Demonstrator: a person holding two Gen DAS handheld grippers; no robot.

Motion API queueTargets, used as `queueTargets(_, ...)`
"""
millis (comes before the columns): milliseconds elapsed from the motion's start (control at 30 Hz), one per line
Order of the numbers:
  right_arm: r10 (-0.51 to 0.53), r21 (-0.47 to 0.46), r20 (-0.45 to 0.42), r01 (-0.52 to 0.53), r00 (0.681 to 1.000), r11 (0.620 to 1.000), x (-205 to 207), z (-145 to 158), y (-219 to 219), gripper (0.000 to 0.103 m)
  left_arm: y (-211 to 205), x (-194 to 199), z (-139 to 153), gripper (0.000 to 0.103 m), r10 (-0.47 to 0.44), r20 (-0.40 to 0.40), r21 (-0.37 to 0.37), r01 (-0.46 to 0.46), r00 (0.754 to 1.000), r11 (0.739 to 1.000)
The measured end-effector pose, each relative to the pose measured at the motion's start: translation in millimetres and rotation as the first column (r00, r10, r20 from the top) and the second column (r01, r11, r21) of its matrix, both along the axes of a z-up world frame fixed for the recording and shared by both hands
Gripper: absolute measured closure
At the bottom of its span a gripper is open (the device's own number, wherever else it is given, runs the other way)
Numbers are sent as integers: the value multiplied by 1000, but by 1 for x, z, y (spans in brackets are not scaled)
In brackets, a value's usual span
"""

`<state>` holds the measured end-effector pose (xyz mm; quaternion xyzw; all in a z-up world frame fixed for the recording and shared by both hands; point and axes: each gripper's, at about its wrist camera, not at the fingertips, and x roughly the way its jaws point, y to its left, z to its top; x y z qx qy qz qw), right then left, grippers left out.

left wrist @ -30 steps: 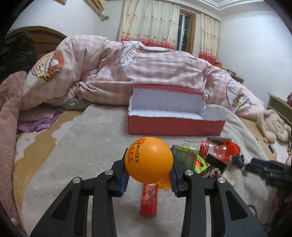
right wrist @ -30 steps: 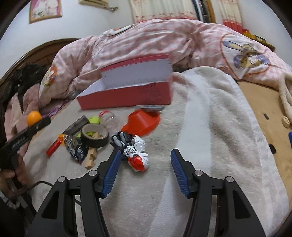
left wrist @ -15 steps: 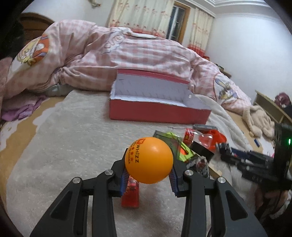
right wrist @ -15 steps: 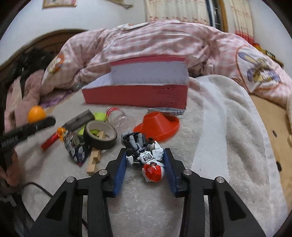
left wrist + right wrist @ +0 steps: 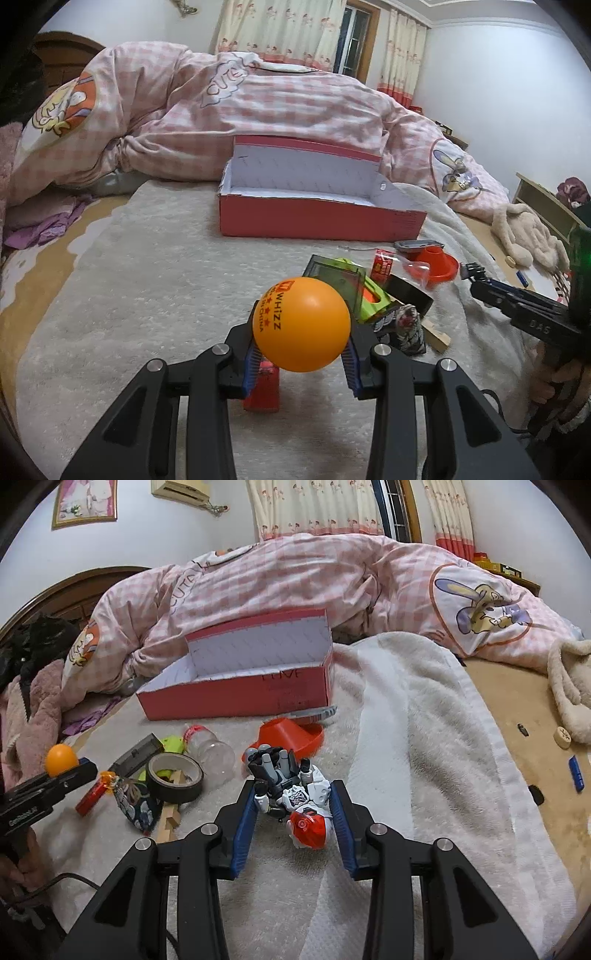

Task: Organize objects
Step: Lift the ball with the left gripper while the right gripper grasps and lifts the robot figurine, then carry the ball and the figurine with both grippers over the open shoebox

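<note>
Left gripper [image 5: 301, 363] clamps orange ball [image 5: 301, 324]. Right gripper [image 5: 294, 825], jaws just closing, apparently grips toy robot [image 5: 295, 794]. Next: lift both, carry over red box [image 5: 236, 698], release.

Home bedroom, pink checked duvet [image 5: 280, 122] on bed, curtained window [image 5: 354, 37], perhaps a plush toy [image 5: 524, 236]

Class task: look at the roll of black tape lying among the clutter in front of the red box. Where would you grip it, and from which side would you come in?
The black tape roll lies nearly flat, its hole facing up, with a wooden piece in it. Grip probably across the wall: one finger in the hole, one outside, coming from above. Choose the near-right rim; the clear bottle and patterned pouch crowd its other sides.
</note>
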<state>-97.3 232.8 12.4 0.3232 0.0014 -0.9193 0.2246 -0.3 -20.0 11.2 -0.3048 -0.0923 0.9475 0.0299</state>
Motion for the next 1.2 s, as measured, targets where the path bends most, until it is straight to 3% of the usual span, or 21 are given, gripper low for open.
queueTargets(200,5,-11,-14,-5,1000,1000,7,8,1,63,-2,1,10,67,-3,1,17,3,1000,1000)
queueTargets(500,53,-9,-44,-53,998,999,6,37,-17,63,0,-21,39,67,-8,-30,-37,6,1000,999)
queueTargets(800,103,-40,-72,-106,992,994,-11,61,-48,63,-11,-45,54,67,1,-30,-52,-2,1000,999)
queueTargets(1200,111,-8,-70,-111,991,994,-42,73,-66,63,-16,-72,80,67,-9,-59,-69,4,998,998)
